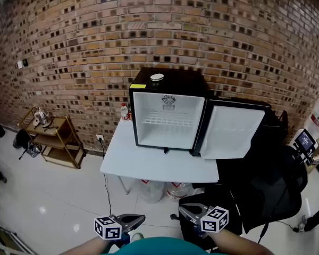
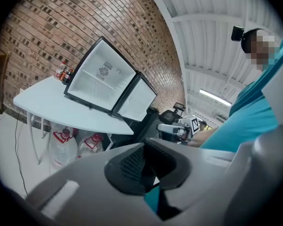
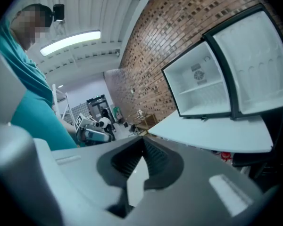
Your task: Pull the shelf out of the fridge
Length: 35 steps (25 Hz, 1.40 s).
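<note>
A black mini fridge (image 1: pixel 169 110) stands on a white table (image 1: pixel 149 163), its door (image 1: pixel 231 132) swung open to the right. Inside, a white wire shelf (image 1: pixel 168 120) sits about halfway up. Both grippers hang low in the head view, well short of the table. The left gripper (image 1: pixel 140 218) and right gripper (image 1: pixel 183 209) are shut with nothing held, tips pointing toward each other. The fridge also shows in the left gripper view (image 2: pixel 101 81) and the right gripper view (image 3: pixel 203 86). Each gripper's own jaws, left (image 2: pixel 144 166) and right (image 3: pixel 142 161), meet with nothing between them.
A black office chair (image 1: pixel 266 190) stands right of the table, below the open door. Large water bottles (image 1: pixel 151 190) sit under the table. A wooden cart (image 1: pixel 56 139) stands at the left by the brick wall. Small bottles (image 1: pixel 124 111) stand beside the fridge's left side.
</note>
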Each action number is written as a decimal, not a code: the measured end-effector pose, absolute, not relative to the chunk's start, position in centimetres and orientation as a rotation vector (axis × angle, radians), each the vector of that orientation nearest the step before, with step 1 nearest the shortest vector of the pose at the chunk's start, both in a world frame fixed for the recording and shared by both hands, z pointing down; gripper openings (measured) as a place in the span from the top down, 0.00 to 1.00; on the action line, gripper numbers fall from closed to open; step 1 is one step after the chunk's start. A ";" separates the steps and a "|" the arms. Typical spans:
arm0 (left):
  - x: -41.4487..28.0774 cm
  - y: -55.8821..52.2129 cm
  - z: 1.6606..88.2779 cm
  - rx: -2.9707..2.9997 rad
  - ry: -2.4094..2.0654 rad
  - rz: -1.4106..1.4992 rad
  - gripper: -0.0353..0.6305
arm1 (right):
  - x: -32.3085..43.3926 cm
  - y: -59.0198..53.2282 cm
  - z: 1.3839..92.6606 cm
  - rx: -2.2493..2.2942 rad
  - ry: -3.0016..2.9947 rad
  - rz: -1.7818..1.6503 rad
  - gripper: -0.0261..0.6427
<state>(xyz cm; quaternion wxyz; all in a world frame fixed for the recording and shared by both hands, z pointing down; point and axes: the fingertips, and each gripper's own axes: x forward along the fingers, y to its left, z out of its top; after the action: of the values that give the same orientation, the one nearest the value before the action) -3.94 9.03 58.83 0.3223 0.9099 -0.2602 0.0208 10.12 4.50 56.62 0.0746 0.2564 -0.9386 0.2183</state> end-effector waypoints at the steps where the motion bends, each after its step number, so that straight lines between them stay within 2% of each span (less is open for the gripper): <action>1: -4.9 8.0 59.0 2.388 -0.672 0.054 0.95 | 9.4 3.5 56.7 0.795 -2.814 0.674 0.96; 7: -10.6 2.4 59.0 2.422 -0.586 0.107 0.95 | 6.1 -2.4 56.8 1.006 -2.803 0.815 0.95; 14: -13.8 -4.5 58.6 2.474 -0.586 0.166 0.95 | 4.6 -8.5 55.4 1.119 -2.762 0.719 0.94; 21: -10.2 -10.4 58.1 2.553 -0.619 0.250 0.95 | 8.0 -15.2 55.0 1.140 -2.760 0.642 0.86; 29: -4.4 -18.4 57.4 2.623 -0.834 0.402 0.94 | 11.5 -23.5 54.5 0.959 -2.678 0.237 0.81; 31: -3.1 -20.4 57.3 2.639 -0.881 0.454 0.86 | 11.8 -25.6 54.5 0.932 -2.656 0.158 0.80; 35: -1.5 -24.6 56.9 2.711 -0.971 0.598 0.76 | 11.9 -29.4 54.9 0.922 -2.596 0.066 0.77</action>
<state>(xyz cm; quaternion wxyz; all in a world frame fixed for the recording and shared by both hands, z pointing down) -1.49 -24.61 56.86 0.1001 0.9171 -0.3286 0.2023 11.91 -29.39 54.89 0.1918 0.3283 -0.9246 0.0236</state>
